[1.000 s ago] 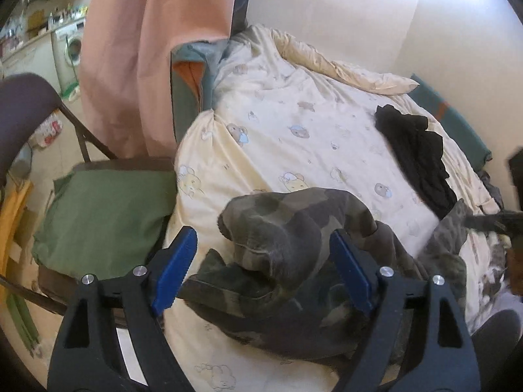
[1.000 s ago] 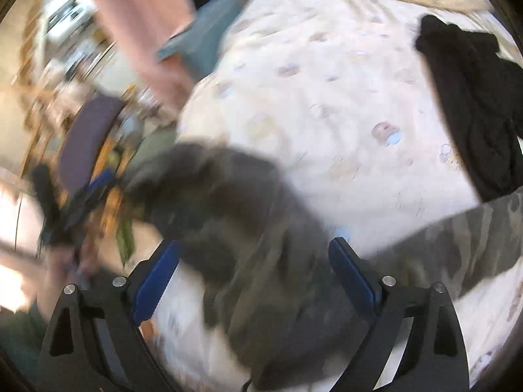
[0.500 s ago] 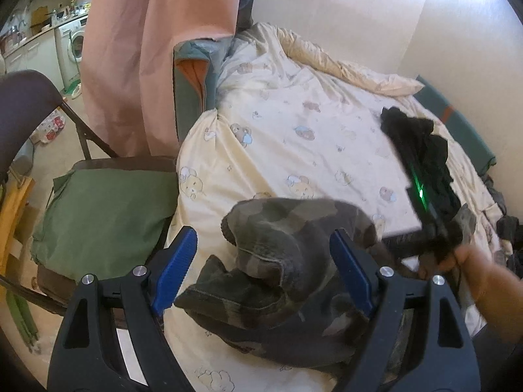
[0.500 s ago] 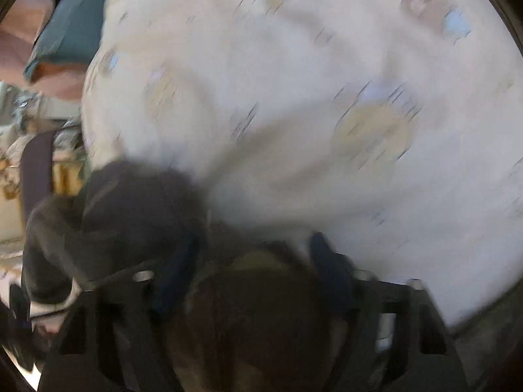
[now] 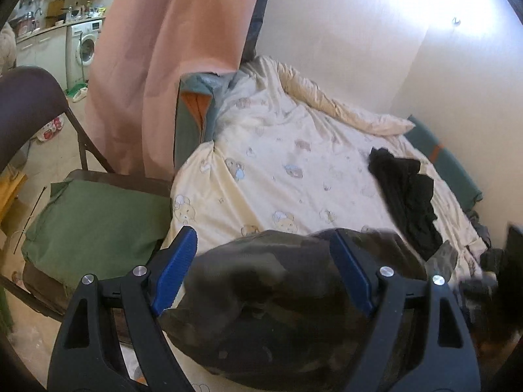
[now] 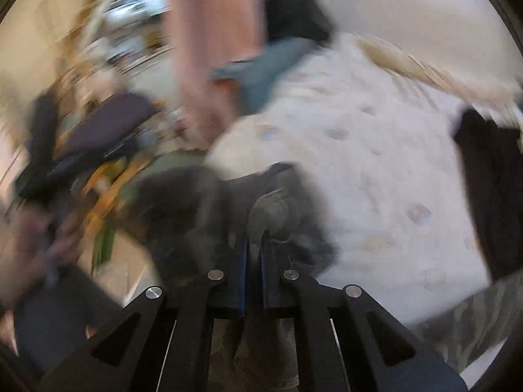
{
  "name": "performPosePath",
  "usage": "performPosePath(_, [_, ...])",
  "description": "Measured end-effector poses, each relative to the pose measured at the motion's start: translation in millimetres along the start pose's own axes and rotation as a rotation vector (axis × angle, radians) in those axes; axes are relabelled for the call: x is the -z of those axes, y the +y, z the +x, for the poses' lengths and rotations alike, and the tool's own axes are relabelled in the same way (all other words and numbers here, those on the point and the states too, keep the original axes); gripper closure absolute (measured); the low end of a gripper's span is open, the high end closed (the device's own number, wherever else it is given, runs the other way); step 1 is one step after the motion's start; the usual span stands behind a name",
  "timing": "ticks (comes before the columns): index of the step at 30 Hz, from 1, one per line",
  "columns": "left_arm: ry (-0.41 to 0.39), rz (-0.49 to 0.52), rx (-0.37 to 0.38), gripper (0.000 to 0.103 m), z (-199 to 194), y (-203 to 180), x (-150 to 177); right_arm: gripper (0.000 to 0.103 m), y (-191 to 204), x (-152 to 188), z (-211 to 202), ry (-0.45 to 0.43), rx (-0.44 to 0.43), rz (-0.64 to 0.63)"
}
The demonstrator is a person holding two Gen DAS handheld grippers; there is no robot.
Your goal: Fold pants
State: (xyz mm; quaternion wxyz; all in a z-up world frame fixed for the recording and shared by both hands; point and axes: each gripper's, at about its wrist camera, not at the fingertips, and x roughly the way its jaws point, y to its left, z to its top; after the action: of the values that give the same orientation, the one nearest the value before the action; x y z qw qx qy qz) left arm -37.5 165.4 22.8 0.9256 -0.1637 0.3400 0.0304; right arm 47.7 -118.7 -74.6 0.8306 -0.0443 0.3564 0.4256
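Note:
Camouflage pants (image 5: 294, 310) lie bunched at the near edge of the bed, blurred by motion. My left gripper (image 5: 266, 277) is open, its blue pads on either side of the heap, just above it. In the blurred right wrist view, my right gripper (image 6: 255, 254) is shut on a fold of the camouflage pants (image 6: 271, 215), and one leg (image 6: 470, 323) trails off at the lower right.
The bed carries a cream quilt with bear prints (image 5: 294, 163). A black garment (image 5: 408, 196) lies on its right side. A folding chair with a green cushion (image 5: 94, 225) stands left of the bed. A pink curtain (image 5: 170, 65) hangs behind it.
My right gripper came down on the pants, closed on a fold and pulled it up. The heap rose and blurred between my left fingers. The left gripper stayed open and barely moved.

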Motion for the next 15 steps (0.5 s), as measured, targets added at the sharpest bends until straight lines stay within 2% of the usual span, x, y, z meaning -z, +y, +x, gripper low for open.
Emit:
performPosePath(1, [0.0, -0.002, -0.003, 0.022, -0.5, 1.1, 0.2, 0.097, 11.2, 8.0, -4.6, 0.011, -0.039, -0.027])
performPosePath(3, [0.01, -0.012, -0.01, 0.022, 0.3, 5.2, 0.6, 0.097, 36.9, 28.4, 0.8, 0.102, -0.169, -0.051])
performPosePath(6, [0.057, -0.007, -0.006, 0.022, 7.0, 6.6, 5.8, 0.096, 82.4, 69.8, 23.3, 0.256, -0.251, -0.156])
performPosePath(9, [0.147, 0.041, 0.008, 0.022, 21.5, -0.8, 18.7, 0.096, 105.1, 106.6, 54.8, 0.389, -0.34, -0.119])
performPosePath(11, [0.209, 0.061, 0.003, 0.022, 33.1, -5.6, 28.9, 0.095, 112.8, 123.2, 69.4, 0.473, -0.363, -0.103])
performPosePath(13, [0.266, 0.066, -0.021, 0.022, 46.9, -7.6, 38.2, 0.092, 123.4, 139.9, 81.1, 0.553, -0.326, -0.141])
performPosePath(15, [0.371, 0.092, -0.05, 0.022, 69.3, -10.8, 51.2, 0.091, 121.2, 143.4, 83.7, 0.597, -0.3, -0.145])
